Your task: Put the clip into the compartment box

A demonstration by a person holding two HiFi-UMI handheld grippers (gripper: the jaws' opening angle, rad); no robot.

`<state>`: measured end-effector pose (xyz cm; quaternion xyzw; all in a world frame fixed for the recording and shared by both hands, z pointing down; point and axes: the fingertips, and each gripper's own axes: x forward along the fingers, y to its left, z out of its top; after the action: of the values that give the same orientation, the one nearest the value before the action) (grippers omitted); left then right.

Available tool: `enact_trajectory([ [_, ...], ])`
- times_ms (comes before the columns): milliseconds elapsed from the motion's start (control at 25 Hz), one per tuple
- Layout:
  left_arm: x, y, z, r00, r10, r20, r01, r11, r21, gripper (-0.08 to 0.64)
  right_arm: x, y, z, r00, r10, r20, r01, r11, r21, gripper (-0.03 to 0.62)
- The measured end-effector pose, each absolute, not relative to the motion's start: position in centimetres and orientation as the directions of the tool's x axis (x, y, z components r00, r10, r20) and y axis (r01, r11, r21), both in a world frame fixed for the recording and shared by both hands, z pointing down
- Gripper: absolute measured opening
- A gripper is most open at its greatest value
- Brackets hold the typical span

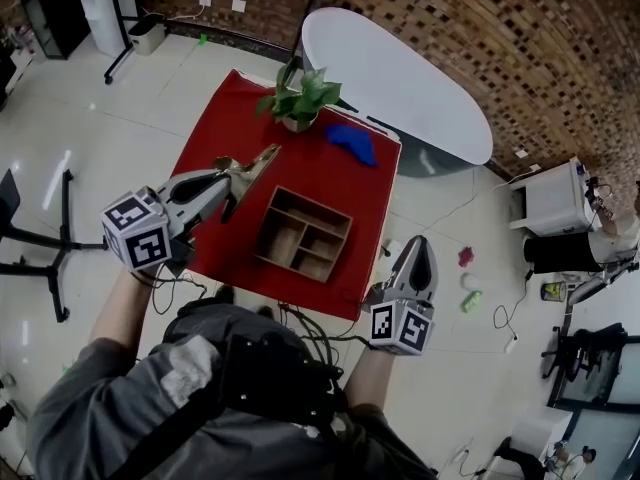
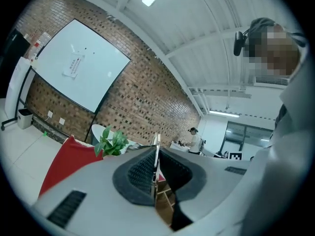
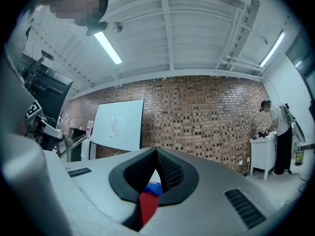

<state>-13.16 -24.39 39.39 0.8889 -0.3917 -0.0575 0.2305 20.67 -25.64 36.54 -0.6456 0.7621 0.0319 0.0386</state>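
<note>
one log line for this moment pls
left hand-held gripper: shut on clip, over red table left of compartment box | right hand-held gripper: shut, empty, by table's near edge | clip not yet in box

At the centre of the left gripper view, the clip (image 2: 156, 154) shows only a thin edge between the jaws. They hide most of the compartment box (image 2: 165, 200) below. In the head view's upper middle, the blue thing (image 1: 352, 143) is too small to name.
</note>
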Motion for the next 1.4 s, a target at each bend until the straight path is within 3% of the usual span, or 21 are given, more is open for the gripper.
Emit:
enact_trajectory([
  [680, -12.0, -21.1, 37.0, 0.663, -0.747, 0.039, -0.697, -0.598, 0.396, 0.051, 20.9, -24.1, 36.3, -0.204, -0.973, -0.107, -0.978, 0.206, -0.009, 0.026],
  [920, -11.6, -20.3, 35.8, 0.673, -0.739, 0.018, -0.684, -0.614, 0.394, 0.051, 20.2, -23.2, 34.7, -0.173, -0.973, -0.153, -0.98, 0.154, 0.124, 0.026],
  [1400, -8.3, -20.4, 36.4, 0.725, -0.688, 0.007, -0.636, -0.666, 0.389, 0.051, 21.9, -21.8, 34.7, -0.145, -0.977, -0.159, -0.988, 0.134, 0.081, 0.026],
])
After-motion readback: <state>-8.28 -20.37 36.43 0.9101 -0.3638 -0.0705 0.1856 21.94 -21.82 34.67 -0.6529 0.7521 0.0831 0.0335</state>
